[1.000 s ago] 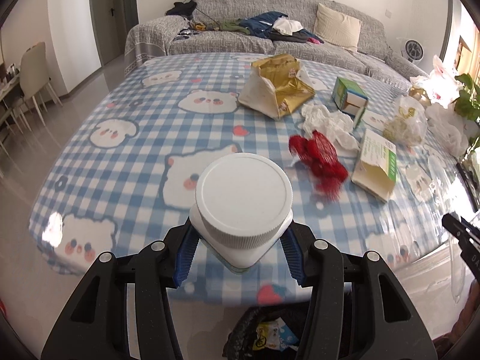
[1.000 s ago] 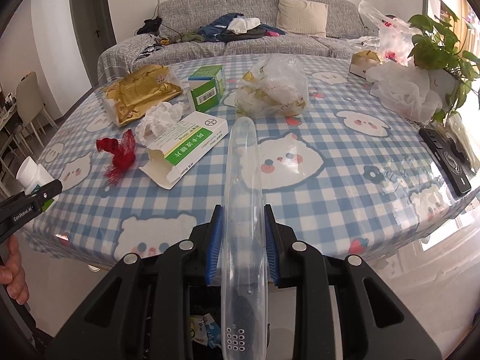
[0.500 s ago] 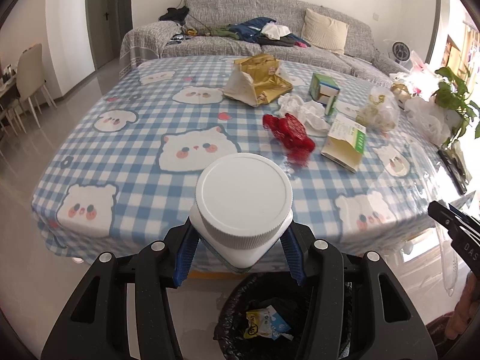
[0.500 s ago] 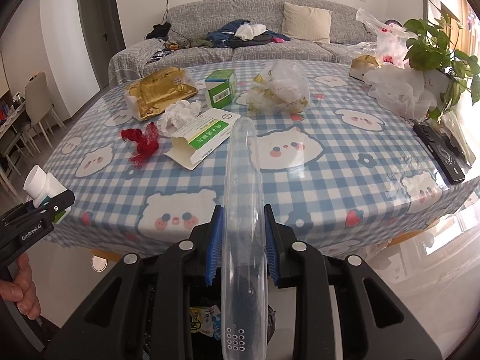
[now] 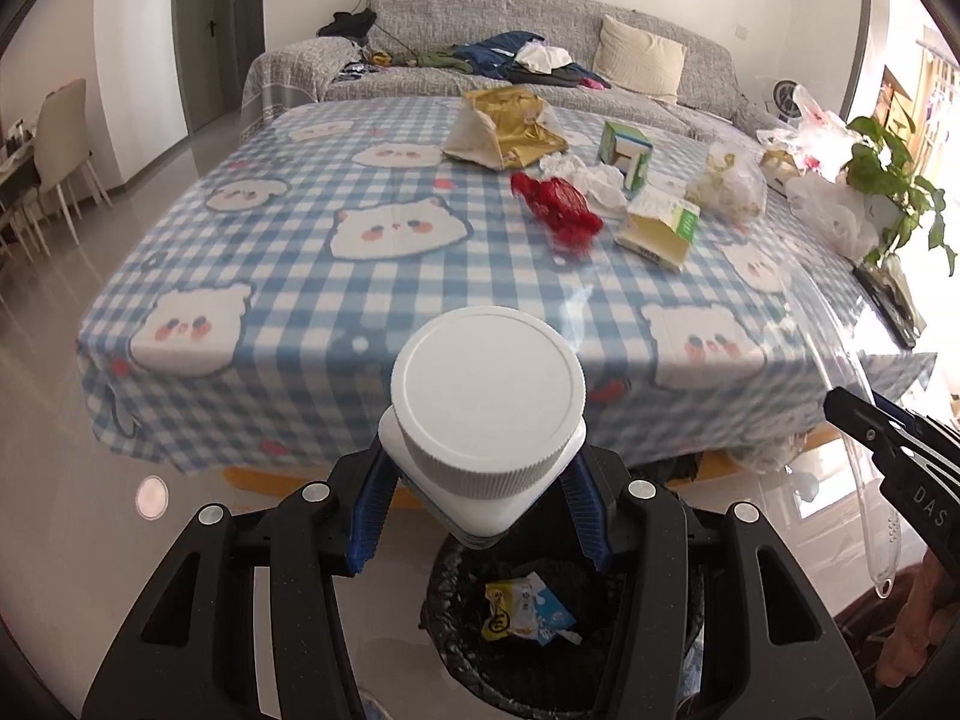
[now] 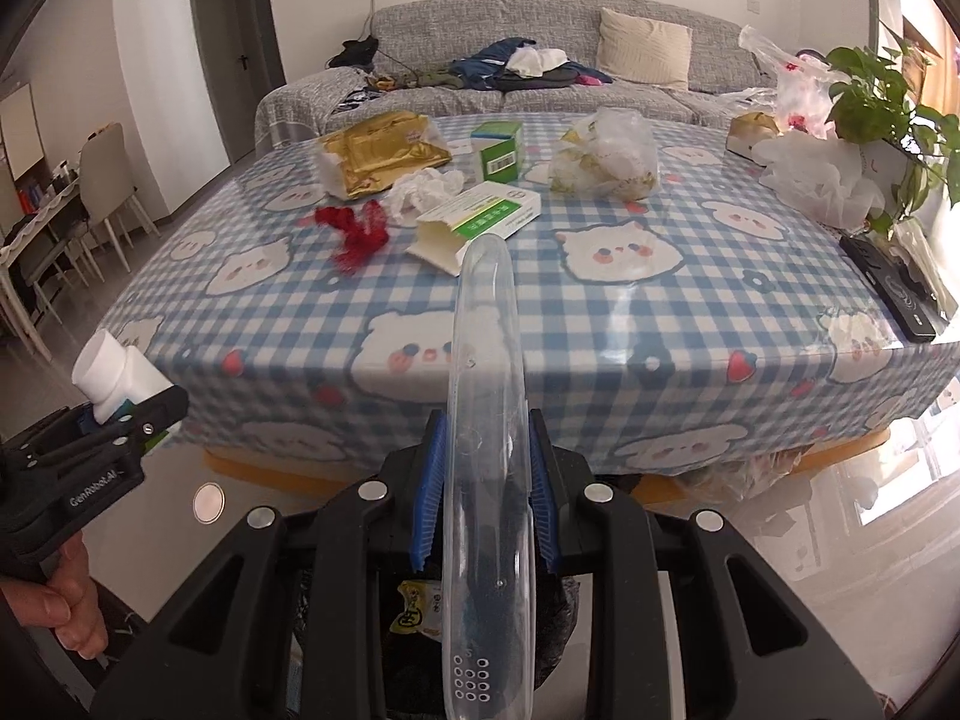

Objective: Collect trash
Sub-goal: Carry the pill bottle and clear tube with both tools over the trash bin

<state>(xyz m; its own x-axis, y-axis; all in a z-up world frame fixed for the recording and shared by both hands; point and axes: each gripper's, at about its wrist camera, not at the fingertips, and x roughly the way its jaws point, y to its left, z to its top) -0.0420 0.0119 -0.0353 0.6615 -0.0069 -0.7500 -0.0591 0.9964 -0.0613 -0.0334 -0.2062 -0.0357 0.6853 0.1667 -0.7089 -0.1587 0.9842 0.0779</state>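
My left gripper (image 5: pixel 483 507) is shut on a white screw-cap bottle (image 5: pixel 487 396), held above a black-lined trash bin (image 5: pixel 456 642) on the floor in front of the table. In the right wrist view that bottle (image 6: pixel 114 372) shows at the left edge. My right gripper (image 6: pixel 485 495) is shut on a long clear plastic case (image 6: pixel 485 420), also over the bin (image 6: pixel 558 618). A wrapper (image 5: pixel 522 609) lies inside the bin. On the checked tablecloth (image 6: pixel 600 312) lie a red net (image 6: pixel 354 228), crumpled tissue (image 6: pixel 423 189), an open green-and-white box (image 6: pixel 474 222), a gold bag (image 6: pixel 378 150) and a clear bag (image 6: pixel 606 159).
A small green box (image 6: pixel 498 150) stands near the far middle. White plastic bags (image 6: pixel 822 174), a potted plant (image 6: pixel 888 114) and a black remote (image 6: pixel 894 288) sit at the table's right edge. A grey sofa (image 6: pixel 540 54) stands behind; chairs (image 6: pixel 108 192) at left. A person's hand (image 6: pixel 66 600) holds the left gripper.
Both grippers have pulled back from over the table to beyond its front edge, still holding the bottle and the case. The bin now shows fully beneath them.
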